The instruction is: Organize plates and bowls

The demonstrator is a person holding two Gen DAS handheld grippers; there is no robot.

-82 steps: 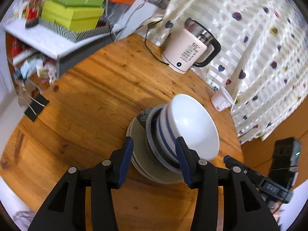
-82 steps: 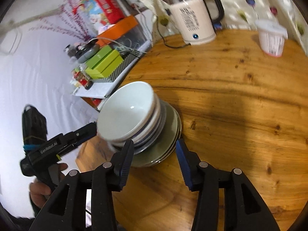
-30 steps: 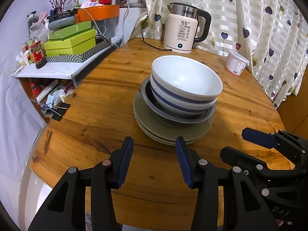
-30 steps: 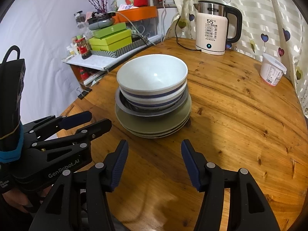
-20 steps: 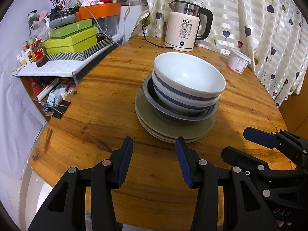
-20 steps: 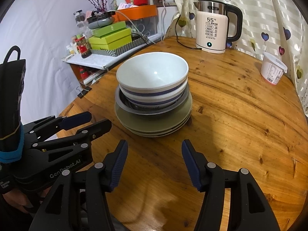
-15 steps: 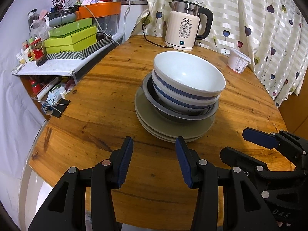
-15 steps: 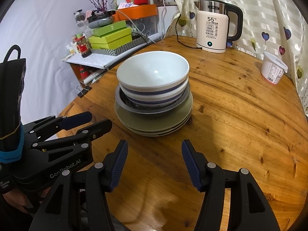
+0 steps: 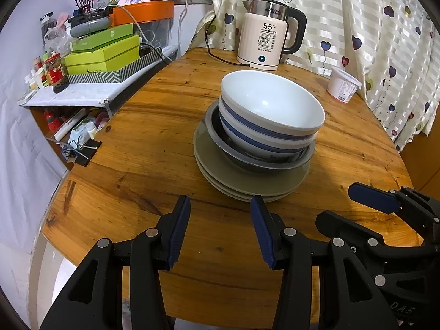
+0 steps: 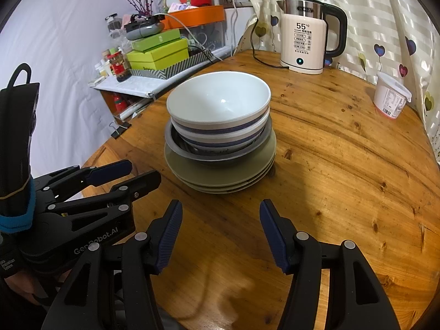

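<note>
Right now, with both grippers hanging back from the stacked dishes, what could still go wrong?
1. The top bowl sits tilted in the striped bowl beneath; a nudge might slide it off.
2. The plates look slightly offset, so lifting the pile by one edge could shift them.
3. The left gripper and right gripper sit close together, both open and empty, and may collide when reaching in.

Top bowl (image 9: 271, 104): white inside, white outside with a blue band.
Bowl beneath (image 9: 247, 137): the same white with a blue stripe.
Basin under the bowls (image 9: 261, 159): grey.
Plates (image 9: 247, 184): dull olive-grey.
Bench (image 9: 154, 143): orange-brown wood, knotted grain.
Kettle behind the stack (image 9: 265, 45): cream, black handle.
Curtain (image 9: 371, 13): cream stripes, possibly purple hearts.
</note>
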